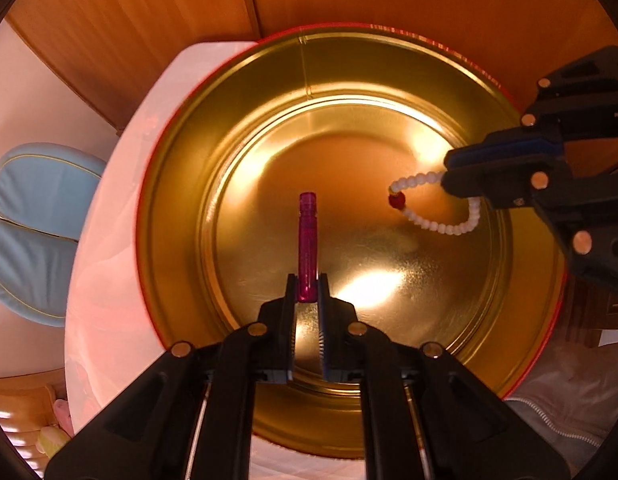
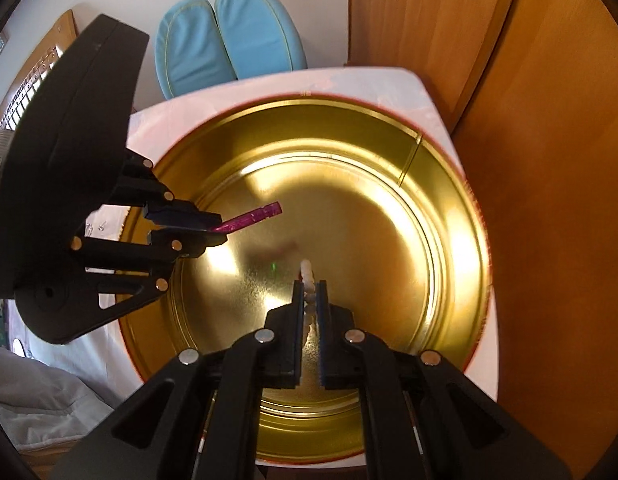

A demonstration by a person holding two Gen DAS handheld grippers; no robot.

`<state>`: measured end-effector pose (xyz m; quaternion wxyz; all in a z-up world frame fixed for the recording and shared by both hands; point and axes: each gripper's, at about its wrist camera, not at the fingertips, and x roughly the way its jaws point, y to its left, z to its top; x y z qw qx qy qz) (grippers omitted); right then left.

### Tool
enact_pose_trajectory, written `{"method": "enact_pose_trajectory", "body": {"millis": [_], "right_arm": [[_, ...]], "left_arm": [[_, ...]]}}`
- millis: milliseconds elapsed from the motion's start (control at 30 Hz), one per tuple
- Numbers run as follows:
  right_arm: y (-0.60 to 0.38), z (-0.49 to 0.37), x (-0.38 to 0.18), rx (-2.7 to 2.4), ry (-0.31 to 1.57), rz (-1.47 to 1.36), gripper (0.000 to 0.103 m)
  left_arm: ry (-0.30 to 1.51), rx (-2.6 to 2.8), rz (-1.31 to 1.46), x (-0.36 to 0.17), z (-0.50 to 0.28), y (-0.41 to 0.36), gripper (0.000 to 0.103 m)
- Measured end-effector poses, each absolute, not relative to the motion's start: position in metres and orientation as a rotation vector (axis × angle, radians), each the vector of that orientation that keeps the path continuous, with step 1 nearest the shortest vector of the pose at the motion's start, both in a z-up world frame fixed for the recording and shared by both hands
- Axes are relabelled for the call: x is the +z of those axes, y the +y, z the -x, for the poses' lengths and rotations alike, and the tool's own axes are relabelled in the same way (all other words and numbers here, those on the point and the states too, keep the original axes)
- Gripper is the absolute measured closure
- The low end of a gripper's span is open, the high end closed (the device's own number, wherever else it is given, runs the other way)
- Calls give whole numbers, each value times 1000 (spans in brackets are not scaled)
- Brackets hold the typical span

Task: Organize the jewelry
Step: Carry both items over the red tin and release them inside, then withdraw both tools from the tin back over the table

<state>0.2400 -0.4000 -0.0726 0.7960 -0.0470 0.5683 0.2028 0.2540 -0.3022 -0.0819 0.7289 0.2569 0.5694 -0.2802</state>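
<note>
Left gripper (image 1: 307,292) clamped on purple clip (image 1: 307,240); right gripper (image 2: 309,292) pinching white bead bracelet (image 1: 437,204), over gold tin (image 1: 349,128).

right gripper (image 2: 309,292) pinching white beads (image 2: 306,270), over gold tin (image 2: 449,184)

tin (image 1: 181,184) on table (image 1: 109,216) | clip (image 1: 308,240), bracelet (image 1: 437,216) above tin floor

Warm glare patches across the gold tin (image 1: 181,184); fisheye-bent, dark-vignetted edges.
</note>
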Motion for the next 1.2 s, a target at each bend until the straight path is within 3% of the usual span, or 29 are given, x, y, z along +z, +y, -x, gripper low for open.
{"method": "enact_pose_trajectory", "body": {"millis": [333, 733, 767, 800, 833, 900, 933, 1200], "right_arm": [[-392, -239, -123, 415, 1344, 139, 96], [-401, -230, -128, 407, 1344, 87, 96], [-402, -230, -128, 411, 1344, 94, 85], [-401, -228, -125, 406, 1335, 109, 72], [-398, -228, -122, 406, 1316, 122, 47], [-392, -227, -114, 431, 1275, 130, 27], [-391, -225, -111, 430, 1263, 138, 26], [-387, -213, -97, 457, 1228, 129, 25]], "left_arm": [[1322, -603, -601, -114, -270, -306, 93], [1328, -575, -610, -129, -284, -296, 89], [1318, -571, -618, -131, -284, -300, 84], [1312, -568, -617, -129, -284, -299, 63], [1304, -591, -608, -127, -282, -300, 51], [1267, -613, -614, -118, -272, -306, 38], [1244, -604, -632, -116, -269, -309, 33], [1219, -582, -673, -118, -260, -308, 33]]}}
